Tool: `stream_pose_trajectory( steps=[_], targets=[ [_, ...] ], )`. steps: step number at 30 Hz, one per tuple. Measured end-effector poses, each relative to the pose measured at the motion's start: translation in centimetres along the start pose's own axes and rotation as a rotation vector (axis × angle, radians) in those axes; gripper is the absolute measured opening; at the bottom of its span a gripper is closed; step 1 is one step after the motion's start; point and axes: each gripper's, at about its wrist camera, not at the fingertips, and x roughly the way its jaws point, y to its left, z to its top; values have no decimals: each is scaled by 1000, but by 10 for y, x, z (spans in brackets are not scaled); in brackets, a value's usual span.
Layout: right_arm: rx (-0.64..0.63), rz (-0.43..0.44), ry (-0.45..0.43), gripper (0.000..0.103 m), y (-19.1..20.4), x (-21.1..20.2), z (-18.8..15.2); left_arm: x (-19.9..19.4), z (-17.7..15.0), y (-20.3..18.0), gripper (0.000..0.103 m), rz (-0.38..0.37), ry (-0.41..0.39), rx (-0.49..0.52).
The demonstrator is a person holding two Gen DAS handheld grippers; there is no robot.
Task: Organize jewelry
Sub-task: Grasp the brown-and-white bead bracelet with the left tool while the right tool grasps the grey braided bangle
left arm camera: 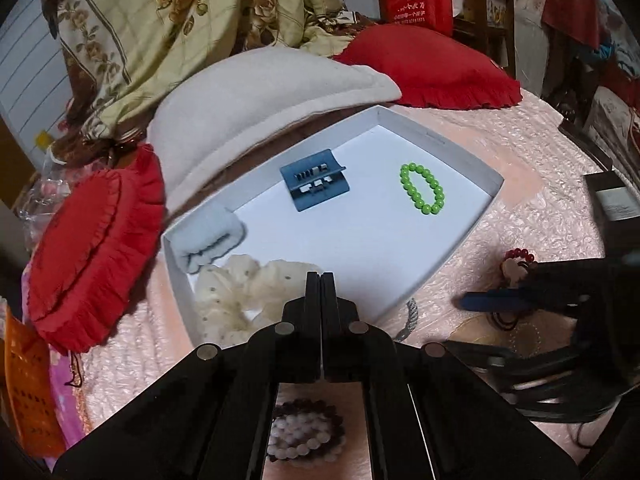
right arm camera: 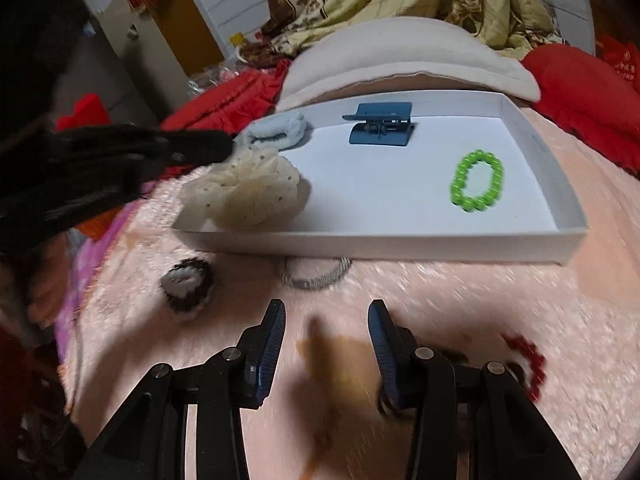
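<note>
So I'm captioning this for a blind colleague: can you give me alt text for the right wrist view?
The right tool, open and empty, hovers over a pink bedspread in front of a shallow white tray. The tray holds a green bead bracelet, a blue hair claw clip, a cream scrunchie and a pale blue scrunchie; the left tool reaches toward the scrunchies.

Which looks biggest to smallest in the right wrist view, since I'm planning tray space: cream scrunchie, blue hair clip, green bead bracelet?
1. cream scrunchie, though it lies nearest the camera.
2-3. blue hair clip and green bead bracelet look about alike; not ranked.
</note>
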Motion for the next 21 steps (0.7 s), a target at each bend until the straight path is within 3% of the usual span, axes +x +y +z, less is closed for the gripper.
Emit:
stream_pose_trajectory(
  steps=[5,9,13,16,21],
  targets=[
    [70,-148,14,37,4,30,20,-11,-12,19,0,14,-13,-91],
    [-39,-348,77,32,29,45,24,-18,-30,29,0,39,-17,-136],
    [-121,-428,135,27,41,42,14,-30,-55,42,0,29,-30,-215],
    [-164,-431,158,26,43,29,-1,-38,-76,53,0,8,-37,-289],
    [-117,-313,229,25,36,2,-34,-32,-102,64,0,-31,7,-371]
  ],
)
